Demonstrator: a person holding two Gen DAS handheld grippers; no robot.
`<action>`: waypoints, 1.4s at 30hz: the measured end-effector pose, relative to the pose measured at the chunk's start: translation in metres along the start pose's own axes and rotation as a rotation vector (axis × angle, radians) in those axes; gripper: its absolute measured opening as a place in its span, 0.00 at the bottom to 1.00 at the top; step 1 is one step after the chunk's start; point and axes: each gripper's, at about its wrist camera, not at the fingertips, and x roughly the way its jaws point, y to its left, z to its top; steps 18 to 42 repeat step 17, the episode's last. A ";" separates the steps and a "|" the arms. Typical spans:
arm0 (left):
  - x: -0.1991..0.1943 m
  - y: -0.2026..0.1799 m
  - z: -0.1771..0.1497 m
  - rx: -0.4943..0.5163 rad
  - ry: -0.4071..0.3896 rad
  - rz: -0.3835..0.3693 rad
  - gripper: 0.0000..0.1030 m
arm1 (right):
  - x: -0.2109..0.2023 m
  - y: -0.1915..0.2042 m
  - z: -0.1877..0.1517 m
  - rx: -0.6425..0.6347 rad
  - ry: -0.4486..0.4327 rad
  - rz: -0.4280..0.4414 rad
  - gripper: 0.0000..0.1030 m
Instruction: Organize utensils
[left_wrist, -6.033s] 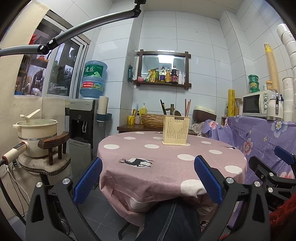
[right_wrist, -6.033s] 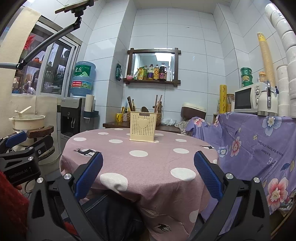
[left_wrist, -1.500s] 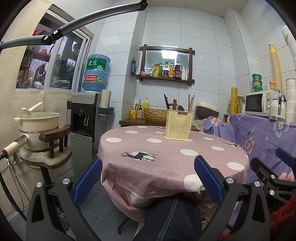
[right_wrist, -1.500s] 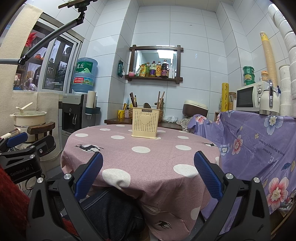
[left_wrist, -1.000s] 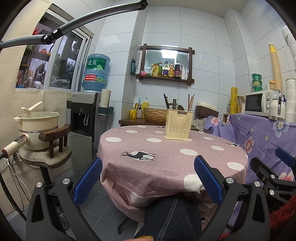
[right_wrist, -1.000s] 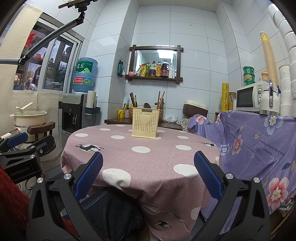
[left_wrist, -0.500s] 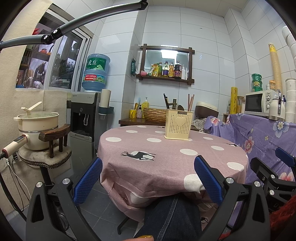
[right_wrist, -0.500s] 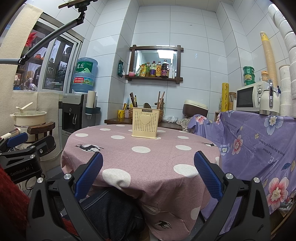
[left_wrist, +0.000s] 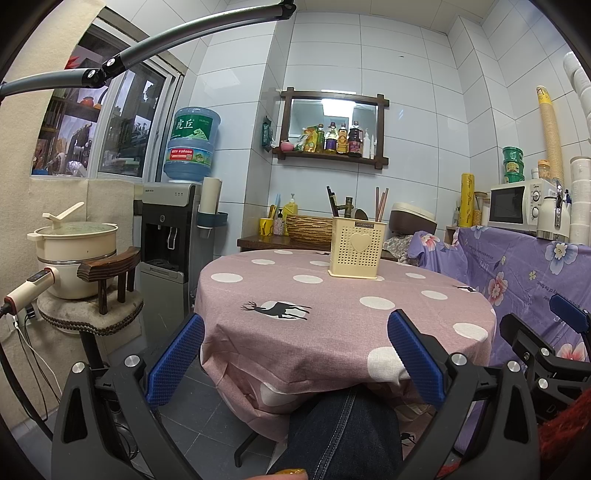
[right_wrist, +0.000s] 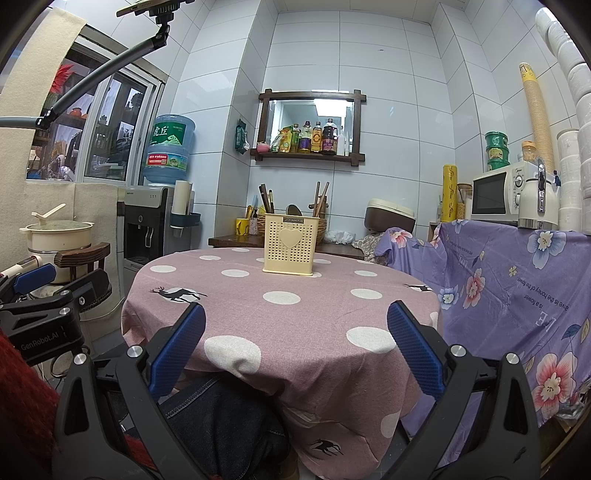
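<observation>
Tiled kitchen, utensil holder (right_wrist: 291, 244) on table (right_wrist: 295, 317), both grippers (left_wrist: 295, 347) (right_wrist: 295, 343) agape

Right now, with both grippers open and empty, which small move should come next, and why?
Probably bring the right gripper forward over the table toward the utensil holder: utensils stand in it at the far side, and both grippers hang open at the near edge.

A cream perforated plastic utensil holder (left_wrist: 356, 247) (right_wrist: 291, 244) with a heart emblem stands upright, well ahead of the gripper, chopsticks (left_wrist: 381, 204) protruding.
</observation>
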 end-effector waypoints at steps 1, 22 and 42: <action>0.000 0.000 0.000 0.000 0.000 0.000 0.96 | 0.000 0.000 0.000 0.000 0.000 0.000 0.94; -0.002 -0.001 0.001 -0.006 -0.003 0.008 0.96 | 0.000 0.000 0.000 -0.001 0.000 -0.001 0.94; -0.002 -0.001 0.001 -0.006 -0.003 0.008 0.96 | 0.000 0.000 0.000 -0.001 0.000 -0.001 0.94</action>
